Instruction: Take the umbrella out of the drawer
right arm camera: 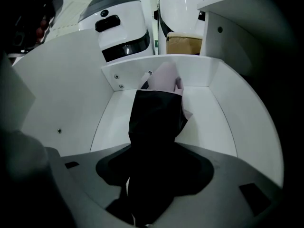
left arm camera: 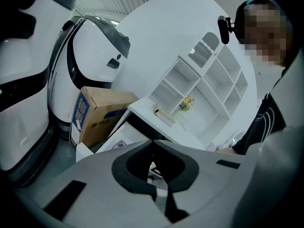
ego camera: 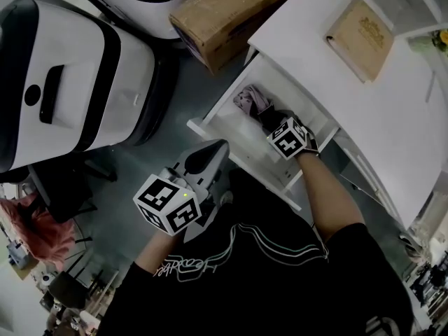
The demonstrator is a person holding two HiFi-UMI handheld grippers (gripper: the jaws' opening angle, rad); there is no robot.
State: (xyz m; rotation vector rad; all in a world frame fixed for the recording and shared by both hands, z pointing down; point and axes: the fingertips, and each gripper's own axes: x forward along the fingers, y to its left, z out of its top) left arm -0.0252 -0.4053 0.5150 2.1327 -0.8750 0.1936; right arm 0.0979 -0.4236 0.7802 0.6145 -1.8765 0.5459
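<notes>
The right tongs (ego camera: pixel 274 122) are reaching into the open white drawer (ego camera: pixel 225 126) under the white counter (ego camera: pixel 322 82), and in the right gripper view the tongs (right arm camera: pixel 154 151) are clamping the dark body of the folded umbrella (right arm camera: pixel 156 113). The umbrella (ego camera: pixel 250 101) is lying inside the drawer (right arm camera: pixel 213 122), running lengthwise away from the tongs, with its pale mauve end sitting against the drawer's far wall. Whether the dark part is resting on the drawer floor or being held just off it cannot be told. The left tongs (ego camera: pixel 210 154) are hanging outside the drawer, just in front of its front edge and apart from it, with the marker cube (ego camera: pixel 168 205) showing near the person's body. In the left gripper view these tongs (left arm camera: pixel 153 144) are pressing their tips together with nothing between them. On the counter a flat tan box or book (ego camera: pixel 360 38) is lying well apart from the drawer. A cardboard box (ego camera: pixel 224 9) is standing on the floor beside the counter's end, and it is showing again in the left gripper view (left arm camera: pixel 102 115) below a large white machine (ego camera: pixel 63 82). A white shelf unit (left arm camera: pixel 209 80) is rising behind the counter, with a small sprig of yellow flowers (left arm camera: pixel 186 101) near its foot.
</notes>
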